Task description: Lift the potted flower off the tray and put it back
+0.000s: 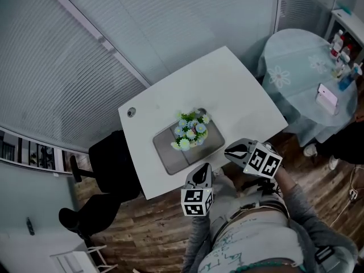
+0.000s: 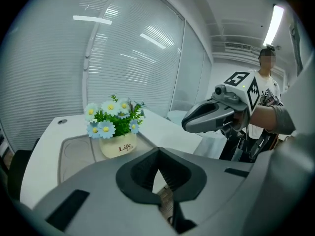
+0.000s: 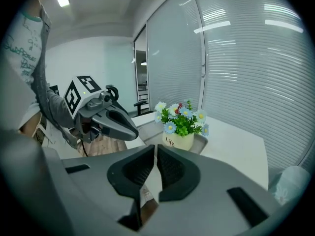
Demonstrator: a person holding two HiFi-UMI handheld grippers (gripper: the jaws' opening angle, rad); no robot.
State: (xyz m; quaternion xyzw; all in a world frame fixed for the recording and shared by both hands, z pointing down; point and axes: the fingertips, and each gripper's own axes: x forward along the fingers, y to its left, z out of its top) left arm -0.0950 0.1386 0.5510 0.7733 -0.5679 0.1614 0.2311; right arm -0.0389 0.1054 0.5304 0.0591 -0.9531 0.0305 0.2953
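The potted flower (image 1: 190,131), a cream pot with blue and white daisies, stands on the grey tray (image 1: 168,149) in the middle of the white table (image 1: 239,90). In the left gripper view the potted flower (image 2: 116,127) sits on the tray (image 2: 76,149) ahead and to the left; in the right gripper view the potted flower (image 3: 180,124) is ahead, slightly right. My left gripper (image 1: 199,177) hangs shut and empty just off the table's near edge. My right gripper (image 1: 237,150) is shut and empty too, over the table's near right edge. Both are apart from the pot.
A black chair (image 1: 105,175) stands at the table's left side. A round table (image 1: 301,73) with a floral cloth, bottles and a pink box is at the right. Blinds cover the glass wall (image 1: 85,50) behind. Wooden floor (image 1: 148,232) lies below me.
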